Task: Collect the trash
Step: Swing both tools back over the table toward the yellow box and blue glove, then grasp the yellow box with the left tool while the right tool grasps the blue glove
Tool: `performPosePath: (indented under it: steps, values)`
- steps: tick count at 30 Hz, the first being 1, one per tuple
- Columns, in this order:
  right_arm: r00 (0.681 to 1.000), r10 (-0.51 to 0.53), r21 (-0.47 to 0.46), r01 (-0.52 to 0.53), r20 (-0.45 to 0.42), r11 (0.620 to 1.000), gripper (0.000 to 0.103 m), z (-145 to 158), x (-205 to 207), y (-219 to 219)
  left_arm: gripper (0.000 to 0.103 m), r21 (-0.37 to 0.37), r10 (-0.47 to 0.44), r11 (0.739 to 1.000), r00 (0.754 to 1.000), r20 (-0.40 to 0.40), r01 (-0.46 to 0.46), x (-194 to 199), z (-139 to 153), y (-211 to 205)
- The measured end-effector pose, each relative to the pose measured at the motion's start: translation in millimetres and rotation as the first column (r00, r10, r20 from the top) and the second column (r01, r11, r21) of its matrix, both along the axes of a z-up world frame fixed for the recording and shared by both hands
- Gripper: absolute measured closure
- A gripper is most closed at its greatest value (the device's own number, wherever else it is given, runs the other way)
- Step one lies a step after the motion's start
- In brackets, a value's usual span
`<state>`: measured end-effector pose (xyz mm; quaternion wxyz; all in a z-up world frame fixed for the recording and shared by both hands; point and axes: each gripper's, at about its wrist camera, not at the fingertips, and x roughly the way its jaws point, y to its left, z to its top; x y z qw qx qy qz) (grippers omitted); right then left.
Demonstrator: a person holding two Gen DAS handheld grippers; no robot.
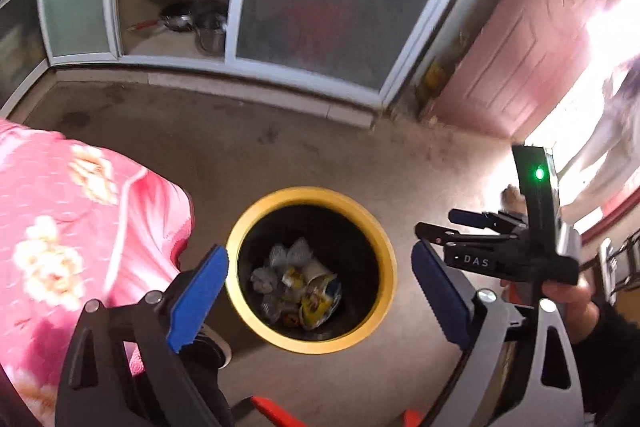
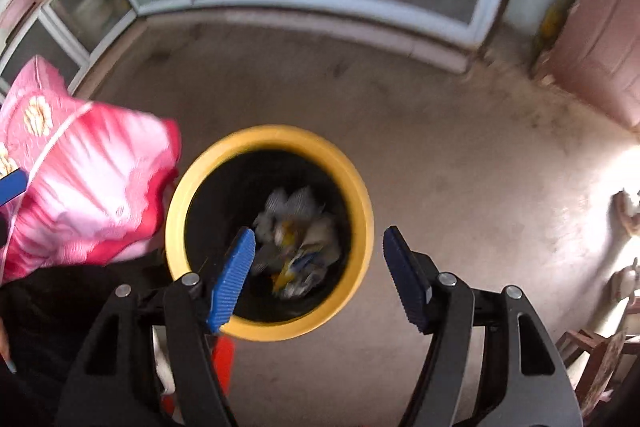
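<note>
A black bin with a yellow rim (image 1: 312, 195) stands on the concrete floor, holding crumpled paper and wrappers (image 1: 300, 287). My left gripper (image 1: 320, 301) hangs above it, open, with nothing between its blue pads. In the right wrist view the same bin rim (image 2: 272, 135) and its trash (image 2: 298, 247) lie below my right gripper (image 2: 320, 279), which is open and empty too. The right gripper (image 1: 444, 223) also shows at the right of the left wrist view, held in a hand (image 1: 568, 303). One blue pad (image 2: 12, 187) of the left gripper peeks in at the left edge.
A pink floral quilt (image 1: 60, 227) (image 2: 88, 187) bulges in just left of the bin. A cabinet with frosted sliding doors (image 1: 328, 11) lines the far wall, beside a pink door (image 1: 532, 39). A person in pale clothes (image 1: 608, 147) stands in the bright doorway. A wooden chair (image 2: 592, 359) sits at the right.
</note>
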<state>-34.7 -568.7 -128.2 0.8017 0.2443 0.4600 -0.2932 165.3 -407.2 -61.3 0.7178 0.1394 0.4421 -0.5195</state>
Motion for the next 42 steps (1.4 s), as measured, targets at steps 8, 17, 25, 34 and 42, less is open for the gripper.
performPosePath:
  steps: [8, 17, 25, 34, 42]
  values:
    - [0.925, 0.228, -0.123, -0.199, 0.305, 0.972, 0.028, 88.7, 17.7, 57.1, 0.008, -0.202, 0.225, 0.96, 0.963, 0.147, -0.194, 12.7, 100.1, 123.9]
    - [0.6, 0.697, -0.232, -0.669, 0.393, 0.706, 0.028, 143.4, 146.8, 243.7, 0.008, -0.18, 0.677, 0.723, 0.632, 0.378, -0.667, 57.4, 151.8, 340.1]
    - [0.408, 0.856, -0.249, -0.835, 0.317, 0.49, 0.028, 148.2, 229.3, 365.2, 0.008, -0.094, 0.779, 0.549, 0.468, 0.417, -0.83, 116.9, 123.8, 439.4]
    - [0.369, 0.898, -0.208, -0.884, 0.241, 0.419, 0.029, 136.1, 273.8, 412.7, 0.008, -0.008, 0.753, 0.573, 0.523, 0.398, -0.819, 173.0, 90.7, 442.5]
    - [0.365, 0.908, -0.164, -0.902, 0.206, 0.4, 0.029, 119.1, 302.3, 430.9, 0.008, 0.102, 0.793, 0.526, 0.531, 0.298, -0.844, 223.2, 58.0, 446.7]
